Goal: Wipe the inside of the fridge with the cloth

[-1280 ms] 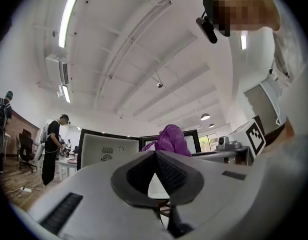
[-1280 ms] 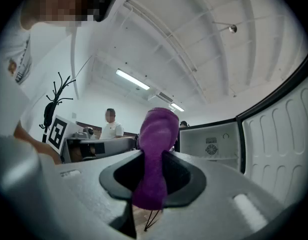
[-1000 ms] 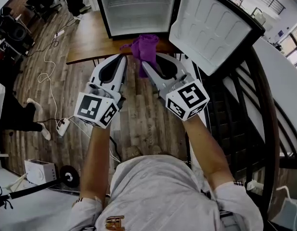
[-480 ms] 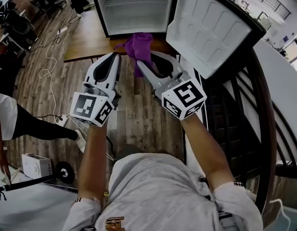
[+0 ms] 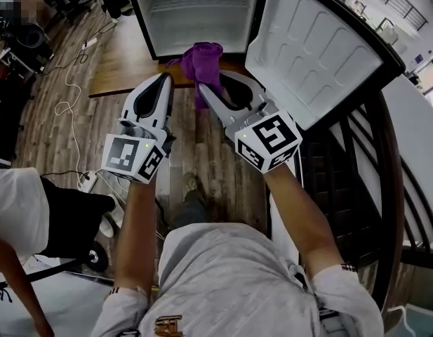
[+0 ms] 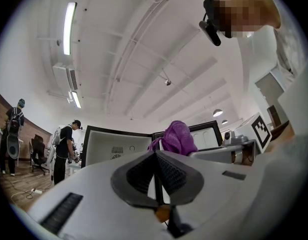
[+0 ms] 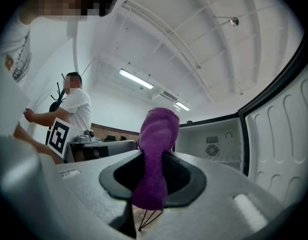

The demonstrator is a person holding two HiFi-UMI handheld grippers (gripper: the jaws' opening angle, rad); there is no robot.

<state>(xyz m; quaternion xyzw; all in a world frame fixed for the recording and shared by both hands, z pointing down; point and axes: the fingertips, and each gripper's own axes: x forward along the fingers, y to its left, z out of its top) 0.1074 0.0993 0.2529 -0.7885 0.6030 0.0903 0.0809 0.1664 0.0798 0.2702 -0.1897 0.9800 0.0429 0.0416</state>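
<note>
Purple cloth (image 7: 156, 134): soft, light, limp, pinched mid-fold in right gripper (image 7: 153, 179), bunch flopping above its jaws. Beside it, left gripper (image 6: 155, 174) closed, empty. Open fridge (image 5: 195, 16) ahead; probably regrip nearer the bunch for firmer wiping.

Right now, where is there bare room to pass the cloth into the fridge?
The fridge cavity is bare between its left wall and the open door. The wooden table left of the cloth is free. Crowded: the right gripper holds the cloth beside the left gripper.
</note>
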